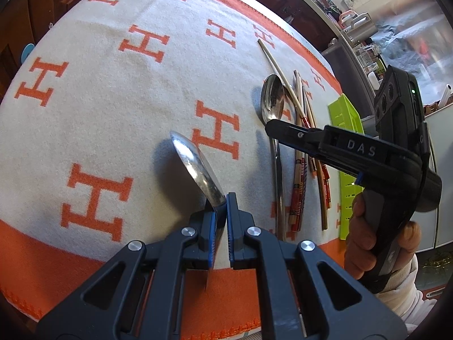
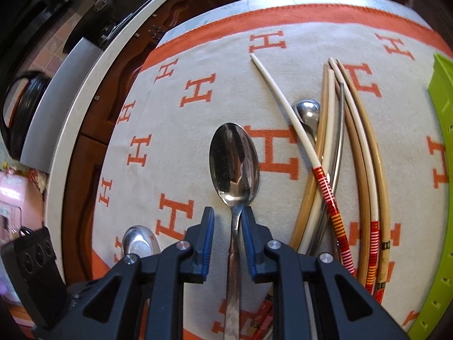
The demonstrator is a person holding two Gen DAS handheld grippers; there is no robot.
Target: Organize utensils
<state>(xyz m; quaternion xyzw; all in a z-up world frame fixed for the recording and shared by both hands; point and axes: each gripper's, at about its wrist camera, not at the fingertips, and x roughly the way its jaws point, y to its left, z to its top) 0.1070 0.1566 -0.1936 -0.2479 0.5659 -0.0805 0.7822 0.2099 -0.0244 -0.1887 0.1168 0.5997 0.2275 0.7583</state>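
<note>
My left gripper (image 1: 220, 208) is shut on a metal spoon (image 1: 195, 164), which it holds on edge above the H-patterned cloth, bowl pointing away. A second spoon (image 2: 233, 161) lies bowl up on the cloth. My right gripper (image 2: 226, 219) is open and low over it, with the spoon's neck between the blue pads (image 2: 208, 226) and against the right one. Just to the right lies a loose bundle of chopsticks (image 2: 365, 153), some with red bands. A smaller spoon (image 2: 307, 110) lies partly under them. The left wrist view shows the right gripper (image 1: 273, 126) over that lying spoon (image 1: 271, 99).
A lime-green slotted tray (image 2: 441, 113) lies along the right edge of the cloth (image 1: 113, 85), beyond the chopsticks (image 1: 300, 170). A person's hand (image 1: 359, 240) grips the right tool. A counter with kitchen items (image 1: 359, 25) runs behind the table.
</note>
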